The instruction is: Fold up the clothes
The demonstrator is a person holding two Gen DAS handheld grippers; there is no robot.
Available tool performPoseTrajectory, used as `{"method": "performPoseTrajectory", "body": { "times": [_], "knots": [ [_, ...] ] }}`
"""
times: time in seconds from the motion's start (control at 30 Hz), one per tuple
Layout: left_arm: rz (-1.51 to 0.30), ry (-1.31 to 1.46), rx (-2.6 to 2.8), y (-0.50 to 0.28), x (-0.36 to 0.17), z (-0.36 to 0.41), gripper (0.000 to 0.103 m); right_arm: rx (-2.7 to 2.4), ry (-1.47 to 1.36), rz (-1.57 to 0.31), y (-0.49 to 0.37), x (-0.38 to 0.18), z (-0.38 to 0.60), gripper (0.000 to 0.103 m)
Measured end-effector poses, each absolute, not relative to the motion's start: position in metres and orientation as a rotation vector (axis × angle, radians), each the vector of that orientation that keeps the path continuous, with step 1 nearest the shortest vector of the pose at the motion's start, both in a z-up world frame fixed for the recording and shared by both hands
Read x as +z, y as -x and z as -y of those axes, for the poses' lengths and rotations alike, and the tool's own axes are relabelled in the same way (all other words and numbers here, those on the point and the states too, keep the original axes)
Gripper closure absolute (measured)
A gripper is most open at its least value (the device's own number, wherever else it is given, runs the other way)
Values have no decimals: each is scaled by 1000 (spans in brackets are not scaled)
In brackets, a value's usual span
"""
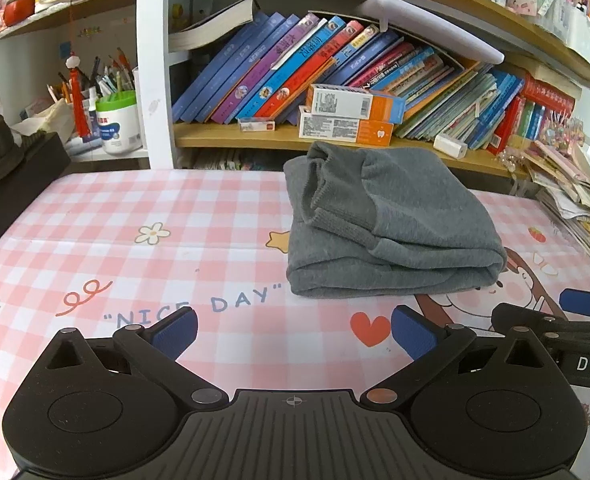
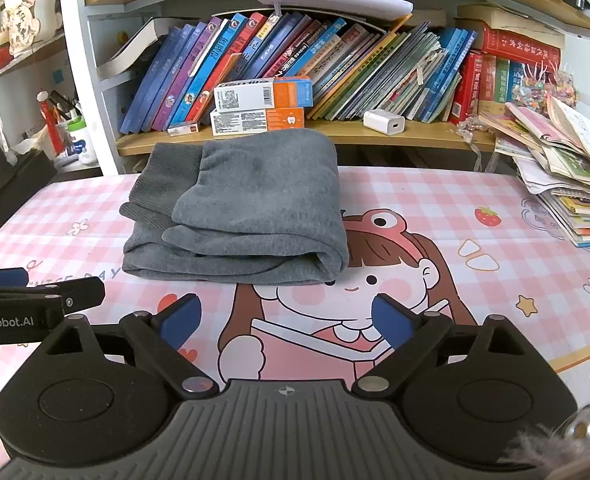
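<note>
A grey knit garment (image 1: 387, 224) lies folded into a thick rectangular bundle on the pink checked tablecloth (image 1: 135, 216), ribbed cuffs on top at its left. It also shows in the right wrist view (image 2: 239, 208). My left gripper (image 1: 295, 334) is open and empty, hovering above the cloth in front of the bundle, apart from it. My right gripper (image 2: 287, 322) is open and empty, also in front of the bundle and apart from it. The right gripper's side shows at the left wrist view's right edge (image 1: 567, 328); the left gripper shows at the right wrist view's left edge (image 2: 35, 300).
A wooden bookshelf (image 1: 255, 140) with leaning books and two orange-and-white boxes (image 1: 351, 114) stands right behind the table. A messy stack of booklets (image 2: 567, 184) sits at the table's right. A black case (image 1: 11, 188) and pen holders (image 1: 115, 116) are at the left.
</note>
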State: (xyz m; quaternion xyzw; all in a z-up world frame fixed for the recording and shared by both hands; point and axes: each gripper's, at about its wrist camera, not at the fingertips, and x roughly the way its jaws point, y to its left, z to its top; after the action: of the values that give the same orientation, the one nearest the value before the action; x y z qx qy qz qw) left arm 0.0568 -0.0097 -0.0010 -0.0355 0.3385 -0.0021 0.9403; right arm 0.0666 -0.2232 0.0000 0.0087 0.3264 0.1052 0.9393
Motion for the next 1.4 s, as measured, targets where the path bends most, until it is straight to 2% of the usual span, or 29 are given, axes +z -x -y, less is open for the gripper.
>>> {"method": "performPoseTrajectory", "body": {
  "times": [1.4],
  "knots": [
    [-710, 64, -47, -58, -2, 15, 0, 205, -34, -694, -70, -5, 227, 10]
  ]
}}
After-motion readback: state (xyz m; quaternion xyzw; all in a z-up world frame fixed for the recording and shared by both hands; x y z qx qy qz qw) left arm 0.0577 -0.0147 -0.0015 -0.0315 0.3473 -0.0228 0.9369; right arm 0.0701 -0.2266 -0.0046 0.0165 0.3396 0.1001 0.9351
